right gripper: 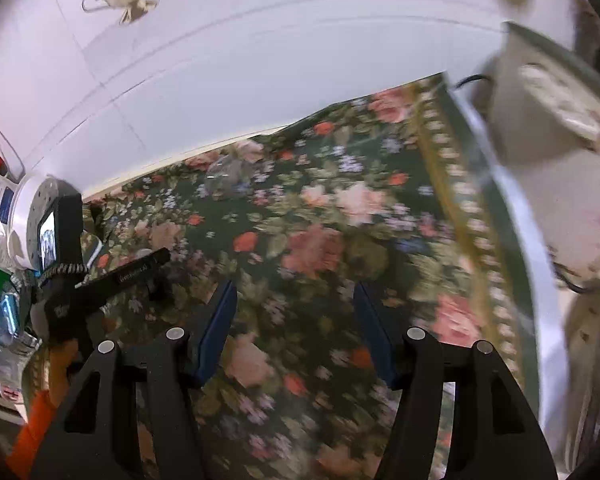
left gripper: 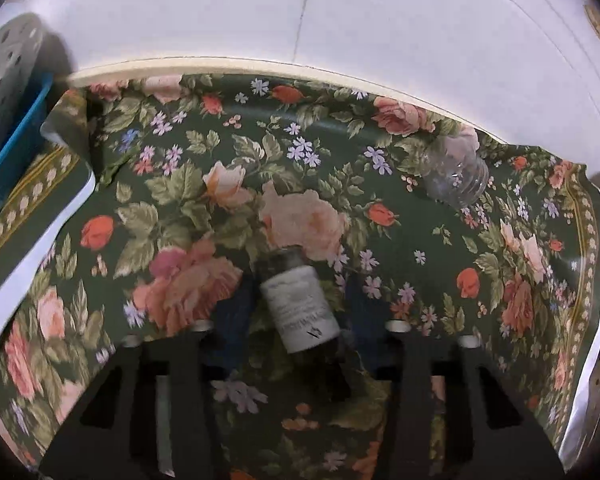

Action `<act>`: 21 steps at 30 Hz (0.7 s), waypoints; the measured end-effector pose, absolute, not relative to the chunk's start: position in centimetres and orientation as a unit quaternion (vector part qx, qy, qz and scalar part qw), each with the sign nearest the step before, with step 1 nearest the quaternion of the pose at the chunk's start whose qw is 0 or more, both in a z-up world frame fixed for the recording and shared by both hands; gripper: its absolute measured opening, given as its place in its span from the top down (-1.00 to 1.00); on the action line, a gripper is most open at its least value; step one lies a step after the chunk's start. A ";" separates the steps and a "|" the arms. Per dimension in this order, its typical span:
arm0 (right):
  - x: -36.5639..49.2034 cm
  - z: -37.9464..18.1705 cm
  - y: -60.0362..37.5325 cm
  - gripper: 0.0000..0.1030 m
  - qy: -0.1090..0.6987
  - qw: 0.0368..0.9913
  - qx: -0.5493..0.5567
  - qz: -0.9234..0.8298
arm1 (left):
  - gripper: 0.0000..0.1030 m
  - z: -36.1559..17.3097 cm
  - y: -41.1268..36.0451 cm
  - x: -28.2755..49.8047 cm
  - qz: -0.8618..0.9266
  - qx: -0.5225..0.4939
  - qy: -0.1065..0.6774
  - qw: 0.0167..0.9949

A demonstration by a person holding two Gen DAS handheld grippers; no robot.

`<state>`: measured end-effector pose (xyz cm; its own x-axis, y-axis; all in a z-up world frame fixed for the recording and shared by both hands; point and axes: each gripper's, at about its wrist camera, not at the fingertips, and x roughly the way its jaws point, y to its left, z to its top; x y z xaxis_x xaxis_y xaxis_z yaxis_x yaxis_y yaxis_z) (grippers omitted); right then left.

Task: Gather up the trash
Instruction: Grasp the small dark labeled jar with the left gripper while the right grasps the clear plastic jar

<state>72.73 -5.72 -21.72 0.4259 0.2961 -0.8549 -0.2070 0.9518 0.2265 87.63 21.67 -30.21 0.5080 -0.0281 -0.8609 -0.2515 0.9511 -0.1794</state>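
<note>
My left hand-held gripper (left gripper: 296, 330) is spread around the labelled bottle (left gripper: 300, 304) lying on the floral worktop (left gripper: 180, 184), ready to pinch it; my right hand-held gripper (right gripper: 296, 328) hangs spread, empty, apart from the clear bottle (right gripper: 230, 176).

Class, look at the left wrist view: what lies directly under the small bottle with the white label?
The labelled bottle lies on its side on the floral tablecloth, between the open fingers of the left gripper. Leaves and roses show around it; the cloth beneath the bottle, and the table itself, are covered.
</note>
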 end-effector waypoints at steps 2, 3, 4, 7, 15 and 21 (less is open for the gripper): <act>74.0 -22.5 -4.3 -0.17 0.519 0.838 0.048 0.161 | 0.43 -30.4 22.4 87.4 0.045 -0.143 0.493 0.857; 74.7 -22.8 -3.3 -0.17 0.519 0.837 0.048 0.168 | 0.47 -30.5 23.0 87.1 0.037 -0.147 0.493 0.857; 75.2 -23.1 -2.5 -0.18 0.517 0.837 0.046 0.173 | 0.48 -30.6 23.5 86.9 0.034 -0.146 0.492 0.858; 77.3 -24.0 0.7 -0.19 0.510 0.840 0.029 0.185 | 0.48 -30.2 25.2 85.8 0.031 -0.136 0.482 0.865; 82.4 -27.3 6.0 -0.19 0.516 0.839 0.021 0.172 | 0.48 -26.9 28.6 82.8 0.035 -0.109 0.431 0.895; 84.8 -29.9 7.8 -0.18 0.525 0.843 0.005 0.115 | 0.48 -25.1 29.9 82.4 0.035 -0.121 0.410 0.903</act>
<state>84.82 7.76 -29.88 0.4229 0.1995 -0.8840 -0.1886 0.9735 0.1294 82.36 29.93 -25.12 0.6608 -0.0371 -0.7497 -0.1621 0.9681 -0.1908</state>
